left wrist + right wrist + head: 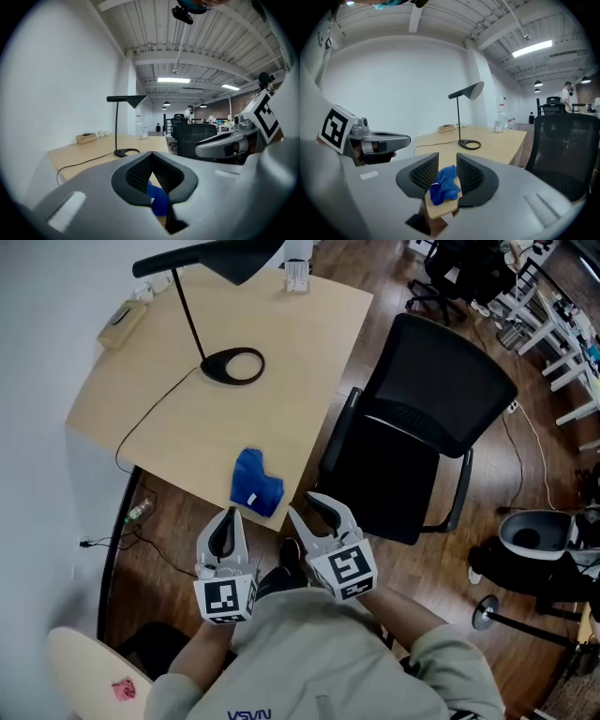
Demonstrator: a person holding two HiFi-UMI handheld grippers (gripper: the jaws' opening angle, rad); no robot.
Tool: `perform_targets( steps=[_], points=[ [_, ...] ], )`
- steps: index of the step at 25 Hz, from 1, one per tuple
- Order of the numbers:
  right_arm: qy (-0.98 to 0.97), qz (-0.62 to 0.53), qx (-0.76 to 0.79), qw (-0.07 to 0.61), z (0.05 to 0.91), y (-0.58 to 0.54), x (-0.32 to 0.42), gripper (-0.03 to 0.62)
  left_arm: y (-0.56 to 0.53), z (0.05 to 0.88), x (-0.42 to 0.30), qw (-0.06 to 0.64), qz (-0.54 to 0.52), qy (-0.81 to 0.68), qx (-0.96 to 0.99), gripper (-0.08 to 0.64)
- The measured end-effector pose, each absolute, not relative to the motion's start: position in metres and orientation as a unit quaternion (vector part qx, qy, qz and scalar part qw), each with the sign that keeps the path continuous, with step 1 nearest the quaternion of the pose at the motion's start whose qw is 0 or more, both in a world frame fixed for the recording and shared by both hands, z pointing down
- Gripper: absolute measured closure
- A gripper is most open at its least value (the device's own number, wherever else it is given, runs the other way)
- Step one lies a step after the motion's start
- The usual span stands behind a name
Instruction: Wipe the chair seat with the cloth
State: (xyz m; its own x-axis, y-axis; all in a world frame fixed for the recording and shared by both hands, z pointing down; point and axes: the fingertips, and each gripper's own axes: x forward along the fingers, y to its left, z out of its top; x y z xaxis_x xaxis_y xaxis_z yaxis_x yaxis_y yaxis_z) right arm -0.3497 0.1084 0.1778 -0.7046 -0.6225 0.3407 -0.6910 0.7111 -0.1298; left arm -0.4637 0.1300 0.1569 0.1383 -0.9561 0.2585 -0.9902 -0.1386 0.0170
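- Got the blue cloth lying crumpled on the wooden desk, right at the near edge and close to the corner by the chair.
- Reading its long axis as running from that near edge off toward the ring base of the black lamp. Narrower end aimed at the lamp, fatter lumpy end hugging the edge.
- Nowhere near the chair seat though: sitting off to its left, with the desk corner in between.
- Spotted the black office chair parked just beside the desk's right side, backrest on the far side and dark seat toward the camera.
- Seeing the left gripper hanging just short of the desk edge, a bit left of the cloth. Tips pressed together, pinching nothing.
- Seeing the right gripper just right of the cloth, off the desk corner. Tongs spread, with a clear gap between the pads.
- Checked the right gripper view and found the cloth lined up with that gap, but lying further out on the desk, untouched by either pad.
- Same deal in the left gripper view: only a blue scrap peeking out below the closed tips.
- Both aimed away from the body toward the desk, tipped slightly down.
- Also noticed a thin cable snaking from the lamp across the desk's left side.
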Motion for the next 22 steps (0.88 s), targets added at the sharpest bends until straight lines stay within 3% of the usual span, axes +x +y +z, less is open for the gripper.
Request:
perform_targets(
  steps=[8, 22],
  points=[
    [-0.914, 0.141, 0.317, 0.213, 0.246, 0.063, -0.439, 0.446, 0.107, 0.218, -0.535, 0.139, 0.125, -0.686, 0.703, 0.555],
    [-0.875, 0.188, 0.277, 0.350, 0.363, 0.053, -0.461, 0.403, 0.083, 0.274, -0.548, 0.178, 0.147, -0.687, 0.689, 0.555]
  ],
)
